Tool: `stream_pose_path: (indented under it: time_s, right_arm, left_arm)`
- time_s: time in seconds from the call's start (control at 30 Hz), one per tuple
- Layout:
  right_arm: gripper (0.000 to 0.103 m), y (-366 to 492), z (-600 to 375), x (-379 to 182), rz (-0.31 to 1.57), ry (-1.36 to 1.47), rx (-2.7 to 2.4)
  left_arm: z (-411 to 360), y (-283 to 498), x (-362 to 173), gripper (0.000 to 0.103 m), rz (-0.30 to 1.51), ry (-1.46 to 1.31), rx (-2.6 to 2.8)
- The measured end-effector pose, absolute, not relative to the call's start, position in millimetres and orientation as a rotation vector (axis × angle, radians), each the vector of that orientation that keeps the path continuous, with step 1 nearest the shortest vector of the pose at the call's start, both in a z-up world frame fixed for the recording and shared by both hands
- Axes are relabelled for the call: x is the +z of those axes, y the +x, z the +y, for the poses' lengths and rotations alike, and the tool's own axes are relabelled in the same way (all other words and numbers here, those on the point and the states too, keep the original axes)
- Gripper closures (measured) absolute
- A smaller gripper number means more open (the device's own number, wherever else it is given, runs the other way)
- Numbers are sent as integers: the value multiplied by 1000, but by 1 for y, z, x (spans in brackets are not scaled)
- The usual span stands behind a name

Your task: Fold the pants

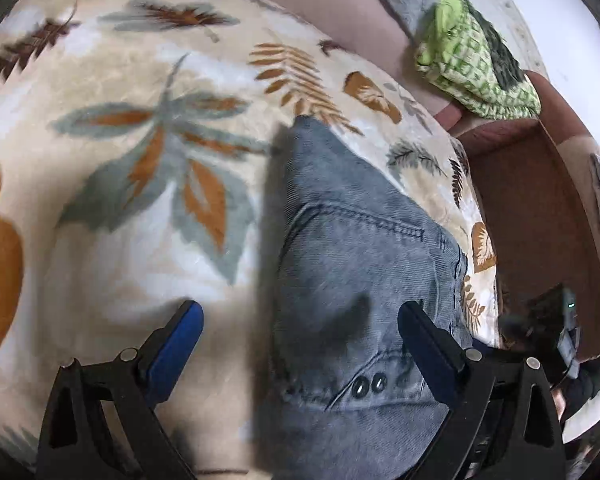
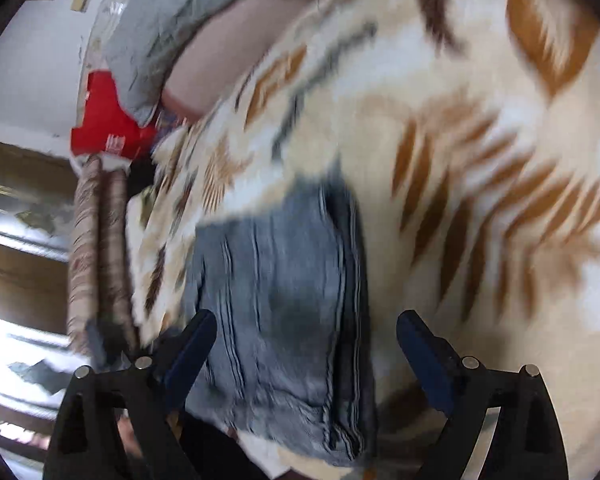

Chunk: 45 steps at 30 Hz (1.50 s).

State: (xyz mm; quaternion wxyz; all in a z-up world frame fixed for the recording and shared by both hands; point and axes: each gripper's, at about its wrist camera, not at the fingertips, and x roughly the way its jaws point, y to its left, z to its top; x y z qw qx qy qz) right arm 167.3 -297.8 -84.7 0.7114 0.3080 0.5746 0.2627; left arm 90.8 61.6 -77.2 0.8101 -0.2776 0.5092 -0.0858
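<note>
Grey-blue denim pants (image 1: 352,256) lie folded in a narrow stack on a cream blanket with leaf print (image 1: 140,152). In the left wrist view the waistband with two dark buttons (image 1: 368,386) is nearest me. My left gripper (image 1: 300,316) is open and empty, hovering just above the waistband end. In the blurred right wrist view the pants (image 2: 276,280) show layered folded edges. My right gripper (image 2: 306,326) is open and empty, hovering above the pants.
A green patterned cloth (image 1: 472,68) lies at the back on a pinkish cushion (image 1: 340,12). A brown wooden bed frame (image 1: 532,216) drops off at the right. A red bag (image 2: 108,120) and a patterned roll (image 2: 96,252) sit beyond the blanket's left edge.
</note>
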Motion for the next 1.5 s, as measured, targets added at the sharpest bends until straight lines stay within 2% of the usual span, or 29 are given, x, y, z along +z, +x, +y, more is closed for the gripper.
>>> stream_pose_path:
  time_s: [0.07, 0.23, 0.33, 0.47, 0.87, 1.0, 1.27, 1.4, 1.5]
  right_arm:
    - [10, 166, -283, -107, 1326, 695, 620]
    - [11, 159, -278, -104, 1294, 740, 666]
    - [16, 148, -272, -104, 1287, 725, 676]
    - [17, 139, -269, -102, 1284, 723, 657]
    - [15, 137, -280, -99, 1296, 688, 625]
    - [20, 136, -271, -94, 1302, 622, 599]
    - [21, 133, -265, -87, 1296, 571, 548]
    - [20, 126, -281, -35, 1119, 454, 390]
    - [20, 129, -270, -1, 1005, 481, 482]
  left_arm:
    - [52, 93, -74, 6, 1117, -573, -213]
    - [34, 94, -73, 6, 1129, -459, -176]
    - [26, 89, -72, 6, 1124, -363, -149]
    - [20, 87, -71, 6, 1114, -295, -111]
    - [15, 89, -70, 6, 1091, -238, -94]
    - [13, 90, -70, 6, 1087, -223, -88]
    - [21, 83, -62, 6, 1060, -237, -75]
    - [28, 58, -39, 6, 954, -187, -33]
    - [-2, 49, -54, 6, 1012, -24, -65]
